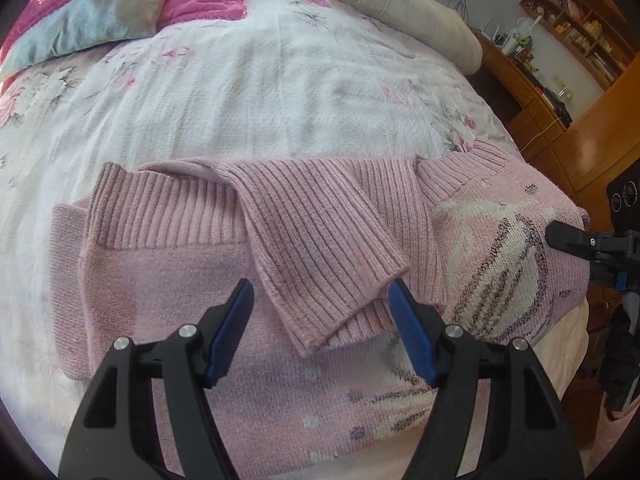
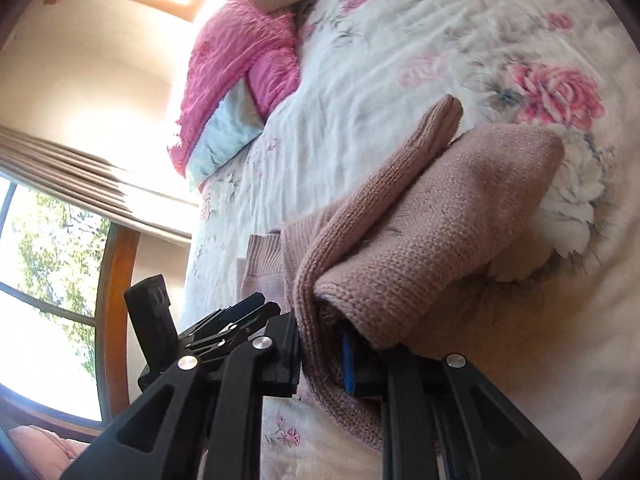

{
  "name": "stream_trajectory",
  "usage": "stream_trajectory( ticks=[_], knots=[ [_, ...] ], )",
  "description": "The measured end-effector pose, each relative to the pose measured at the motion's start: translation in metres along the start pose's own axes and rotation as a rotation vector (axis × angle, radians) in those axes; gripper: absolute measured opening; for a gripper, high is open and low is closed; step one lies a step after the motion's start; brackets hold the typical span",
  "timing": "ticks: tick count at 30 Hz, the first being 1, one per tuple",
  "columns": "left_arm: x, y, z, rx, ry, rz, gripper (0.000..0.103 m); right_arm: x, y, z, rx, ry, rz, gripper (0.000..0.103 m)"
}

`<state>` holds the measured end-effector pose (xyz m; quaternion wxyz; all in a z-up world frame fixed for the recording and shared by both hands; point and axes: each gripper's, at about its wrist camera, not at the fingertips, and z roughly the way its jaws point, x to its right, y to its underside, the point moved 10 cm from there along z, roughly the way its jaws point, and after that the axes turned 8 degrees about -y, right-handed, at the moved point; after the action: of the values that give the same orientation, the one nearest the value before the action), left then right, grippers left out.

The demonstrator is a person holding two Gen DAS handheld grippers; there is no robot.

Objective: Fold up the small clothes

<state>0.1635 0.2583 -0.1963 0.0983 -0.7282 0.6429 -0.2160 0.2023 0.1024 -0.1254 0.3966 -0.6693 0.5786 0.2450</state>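
Observation:
A pink knitted sweater (image 1: 192, 264) with a white and grey pattern lies flat on the floral bedsheet (image 1: 260, 92). A ribbed sleeve (image 1: 320, 240) is folded across its body. My left gripper (image 1: 320, 286) stands open just above the sweater, its blue pads (image 1: 230, 328) on either side of the sleeve's cuff. My right gripper (image 1: 556, 234) reaches the sweater's right edge. In the right wrist view the right gripper (image 2: 320, 348) is shut on a lifted fold of the sweater (image 2: 440, 220). The left gripper (image 2: 240, 312) shows beside it.
A pink and pale blue quilt (image 1: 120, 4) is bunched at the far side of the bed, with a cream bolster (image 1: 408, 8) to the right. Wooden shelves and a cabinet (image 1: 580, 32) stand past the bed's right edge. A window (image 2: 48, 260) and curtain are on the left.

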Motion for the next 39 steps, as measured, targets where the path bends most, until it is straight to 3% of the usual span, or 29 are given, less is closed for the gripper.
stream_trajectory(
  ticks=[5, 13, 15, 18, 20, 27, 30, 32, 35, 39],
  knots=[
    [-0.034, -0.006, -0.023, 0.032, 0.002, -0.059, 0.069, -0.048, 0.009, 0.055, -0.119, 0.047, -0.163, 0.016],
    [-0.080, -0.002, -0.027, 0.016, 0.027, -0.179, 0.069, -0.049, 0.045, 0.140, -0.294, 0.123, -0.261, 0.017],
    [-0.084, 0.002, -0.024, 0.008, 0.032, -0.193, 0.069, -0.047, 0.050, 0.152, -0.317, 0.131, -0.266, 0.021],
    [-0.088, 0.007, -0.019, -0.008, 0.047, -0.206, 0.069, -0.047, 0.055, 0.162, -0.347, 0.095, -0.249, 0.040],
    [-0.088, 0.008, -0.016, -0.014, 0.066, -0.215, 0.069, -0.055, 0.056, 0.157, -0.345, 0.053, -0.243, 0.052],
    [-0.070, 0.001, -0.017, 0.000, 0.174, -0.215, 0.069, -0.072, 0.051, 0.094, -0.273, 0.008, -0.200, 0.060],
    [-0.055, -0.001, -0.019, 0.005, 0.194, -0.182, 0.069, -0.060, 0.039, 0.058, -0.206, -0.064, -0.072, 0.062],
    [-0.040, -0.001, -0.022, 0.004, 0.216, -0.155, 0.069, -0.045, 0.025, 0.035, -0.157, -0.093, 0.026, 0.065],
    [-0.018, 0.002, -0.025, 0.007, 0.222, -0.096, 0.069, -0.002, 0.003, 0.015, -0.101, -0.064, 0.168, 0.070],
    [0.003, 0.007, -0.023, -0.004, 0.233, -0.052, 0.069, 0.045, -0.022, 0.022, -0.084, -0.124, 0.332, 0.070]
  ],
)
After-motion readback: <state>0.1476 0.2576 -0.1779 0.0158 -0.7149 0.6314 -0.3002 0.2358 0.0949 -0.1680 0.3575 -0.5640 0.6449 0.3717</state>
